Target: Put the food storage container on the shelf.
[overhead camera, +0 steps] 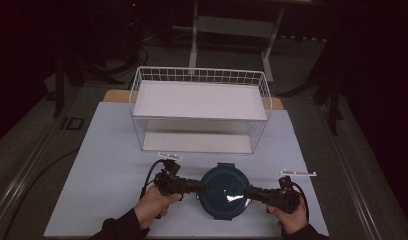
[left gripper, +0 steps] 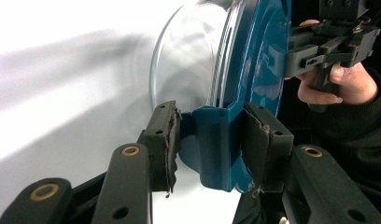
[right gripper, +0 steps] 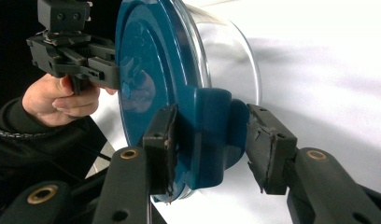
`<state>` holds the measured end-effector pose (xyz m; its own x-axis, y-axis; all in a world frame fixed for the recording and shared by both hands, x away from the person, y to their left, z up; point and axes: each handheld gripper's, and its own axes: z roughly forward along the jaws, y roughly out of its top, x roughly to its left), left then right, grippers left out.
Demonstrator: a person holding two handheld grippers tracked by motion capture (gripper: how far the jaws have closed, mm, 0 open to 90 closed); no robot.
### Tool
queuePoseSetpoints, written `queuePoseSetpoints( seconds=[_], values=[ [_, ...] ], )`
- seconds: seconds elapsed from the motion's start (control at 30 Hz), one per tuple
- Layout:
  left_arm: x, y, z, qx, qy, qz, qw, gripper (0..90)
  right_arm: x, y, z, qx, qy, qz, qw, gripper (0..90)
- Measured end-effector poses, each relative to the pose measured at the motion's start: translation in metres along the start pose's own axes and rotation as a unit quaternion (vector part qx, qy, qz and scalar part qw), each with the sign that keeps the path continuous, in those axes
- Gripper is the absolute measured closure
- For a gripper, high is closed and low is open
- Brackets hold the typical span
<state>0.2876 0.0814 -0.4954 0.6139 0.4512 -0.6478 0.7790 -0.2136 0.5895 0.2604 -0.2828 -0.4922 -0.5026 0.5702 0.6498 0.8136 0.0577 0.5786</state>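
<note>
A round clear container with a dark teal lid sits near the table's front edge. The lid has a latch tab on each side. My left gripper comes in level from the left. In the left gripper view its pads press on both faces of the left latch tab. My right gripper comes in from the right. Its pads clamp the right latch tab the same way. Each gripper view shows the other hand beyond the lid.
A white wire basket with a white shelf inside stands behind the container at mid table. The table is covered by a pale mat. Two small white strips lie beside the grippers. The room around is dark.
</note>
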Motion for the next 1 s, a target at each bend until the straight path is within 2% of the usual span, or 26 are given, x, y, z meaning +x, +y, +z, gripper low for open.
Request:
queuePoseSetpoints(
  seconds=[0.03, 0.07, 0.1, 0.13, 0.2, 0.23, 0.27, 0.37, 0.4, 0.5, 0.7, 0.83, 0.87, 1.0],
  values=[
    [0.0, 0.0, 0.0, 0.0, 0.0, 0.0, 1.0, 57.5, 0.001, 0.001, 0.0, -0.001, 0.001, -0.006, 1.0, 55.8],
    [-0.003, 0.003, -0.005, -0.005, 0.002, 0.011, 0.9999, 57.5, 0.003, 0.003, -0.001, -0.004, 0.004, -0.012, 0.9999, 55.9],
    [-0.003, 0.003, -0.005, -0.005, 0.002, 0.011, 0.9999, 57.4, 0.006, 0.005, -0.001, -0.006, 0.004, -0.017, 0.9998, 55.9],
    [-0.006, 0.005, -0.01, -0.012, 0.008, 0.019, 0.9997, 57.4, 0.008, 0.007, -0.001, -0.006, 0.002, -0.023, 0.9997, 55.8],
    [-0.006, 0.005, -0.01, -0.012, 0.008, 0.019, 0.9997, 57.3, 0.009, 0.009, -0.001, -0.01, 0.005, -0.026, 0.9996, 55.8],
    [-0.009, 0.01, -0.018, -0.021, 0.015, 0.034, 0.9991, 57.3, 0.013, 0.013, 0.0, -0.01, 0.006, -0.036, 0.9993, 55.9],
    [-0.01, 0.011, -0.021, -0.027, 0.016, 0.039, 0.9987, 57.3, 0.014, 0.016, 0.0, -0.014, 0.007, -0.043, 0.9989, 55.9],
    [-0.011, 0.014, -0.027, -0.033, 0.024, 0.047, 0.9981, 57.4, 0.017, 0.021, 0.002, -0.019, 0.011, -0.054, 0.9983, 55.9],
    [-0.013, 0.018, -0.033, -0.04, 0.029, 0.053, 0.9974, 57.4, 0.021, 0.027, 0.004, -0.024, 0.016, -0.065, 0.9975, 56.0],
    [-0.012, 0.022, -0.043, -0.053, 0.036, 0.058, 0.9963, 57.3, 0.026, 0.037, 0.008, -0.027, 0.017, -0.074, 0.9968, 55.9],
    [-0.004, 0.032, -0.058, -0.075, 0.049, 0.064, 0.9939, 57.2, 0.032, 0.058, 0.022, -0.031, 0.019, -0.095, 0.9948, 56.0],
    [0.001, 0.035, -0.064, -0.088, 0.059, 0.067, 0.9922, 57.1, 0.03, 0.07, 0.033, -0.037, 0.026, -0.107, 0.9932, 56.0],
    [0.004, 0.037, -0.066, -0.092, 0.066, 0.073, 0.9909, 57.1, 0.029, 0.073, 0.035, -0.037, 0.027, -0.114, 0.9924, 56.0],
    [0.014, 0.04, -0.068, -0.099, 0.075, 0.078, 0.9893, 57.1, 0.026, 0.083, 0.045, -0.038, 0.024, -0.126, 0.991, 56.0]
  ],
)
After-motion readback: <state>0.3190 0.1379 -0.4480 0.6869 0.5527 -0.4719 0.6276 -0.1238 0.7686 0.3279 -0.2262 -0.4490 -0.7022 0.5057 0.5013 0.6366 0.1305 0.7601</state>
